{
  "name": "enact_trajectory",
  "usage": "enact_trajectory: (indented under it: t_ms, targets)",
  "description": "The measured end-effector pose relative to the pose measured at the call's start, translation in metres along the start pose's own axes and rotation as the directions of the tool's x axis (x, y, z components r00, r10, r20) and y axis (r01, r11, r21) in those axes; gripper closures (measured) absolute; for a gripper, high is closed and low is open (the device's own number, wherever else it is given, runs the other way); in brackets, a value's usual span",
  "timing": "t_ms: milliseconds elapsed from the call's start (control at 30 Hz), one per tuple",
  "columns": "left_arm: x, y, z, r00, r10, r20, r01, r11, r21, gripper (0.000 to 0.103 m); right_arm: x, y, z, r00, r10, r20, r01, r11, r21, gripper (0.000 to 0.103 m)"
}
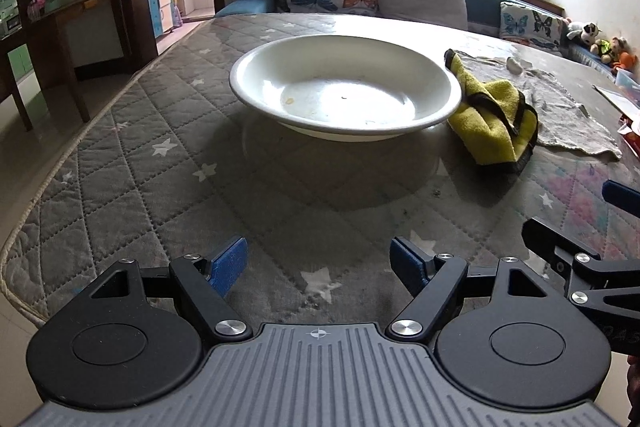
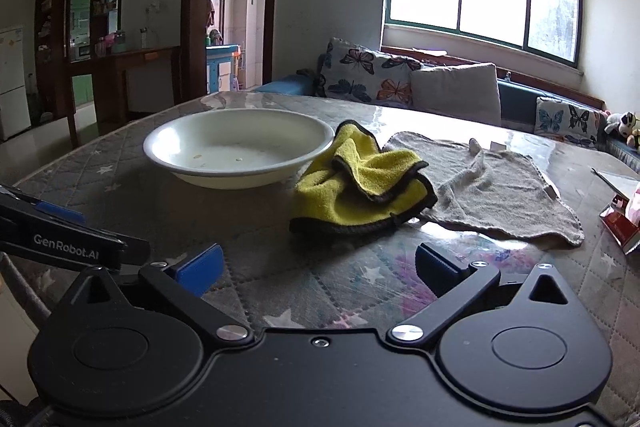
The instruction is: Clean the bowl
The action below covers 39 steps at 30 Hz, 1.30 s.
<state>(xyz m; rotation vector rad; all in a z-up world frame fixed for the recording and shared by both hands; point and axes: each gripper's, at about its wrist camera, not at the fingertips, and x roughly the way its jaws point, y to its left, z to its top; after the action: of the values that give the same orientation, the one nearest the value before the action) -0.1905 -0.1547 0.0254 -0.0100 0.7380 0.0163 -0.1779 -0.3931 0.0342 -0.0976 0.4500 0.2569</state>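
1. The white bowl sits on the quilted, star-patterned bench, ahead of both tools and touched by neither.
2. Small yellowish specks mark the bowl's inside; what they are is too small to tell.
3. A crumpled yellow cloth lies just beside the bowl's right rim, seemingly touching it.
4. A grey towel is spread flat behind the cloth, its near edge partly hidden under it.
5. The left tool hangs above the bench with its blue pads spread, gripping nothing.
6. The right tool is likewise spread and empty.
7. A red carton is cut off at the frame edge.
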Motion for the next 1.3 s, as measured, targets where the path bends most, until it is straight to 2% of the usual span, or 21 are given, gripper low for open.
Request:
enact_trajectory:
  t_ms: [267,433,633,733,900,1067,1167,1300]
  targets:
    - [0.009,0.034,0.021,0.998,0.048,0.049,-0.045,0.998,-0.049,0.024,0.008,-0.013,0.003,0.999,-0.039,-0.001,0.039,0.999,0.007,0.0]
    - [0.018,0.065,0.039,0.991,0.096,0.094,-0.088,0.992,-0.086,0.024,0.021,-0.042,0.011,0.996,-0.094,0.006,0.094,0.995,0.029,0.0]
    - [0.033,0.105,0.058,0.973,0.189,0.133,-0.171,0.976,-0.132,0.024,0.044,-0.077,0.024,0.985,-0.174,0.011,0.173,0.984,0.037,0.0]
    - [0.043,0.13,0.066,0.961,0.24,0.134,-0.212,0.958,-0.194,0.024,0.059,-0.096,0.032,0.982,-0.191,0.003,0.191,0.981,0.044,0.0]
    - [0.058,0.153,0.075,0.961,0.25,0.115,-0.218,0.946,-0.239,0.024,0.093,-0.129,0.039,0.982,-0.184,-0.049,0.188,0.977,0.103,0.0]
    - [0.073,0.163,0.085,0.963,0.25,0.096,-0.225,0.95,-0.215,0.024,0.114,-0.146,0.046,0.974,-0.214,-0.077,0.222,0.967,0.123,0.0]
    - [0.083,0.167,0.088,0.973,0.214,0.08,-0.194,0.958,-0.212,0.024,0.119,-0.152,0.048,0.972,-0.221,-0.077,0.229,0.966,0.122,0.0]
    - [0.095,0.165,0.089,0.981,0.185,0.06,-0.172,0.969,-0.177,0.024,0.132,-0.161,0.049,0.968,-0.223,-0.116,0.237,0.964,0.124,0.0]
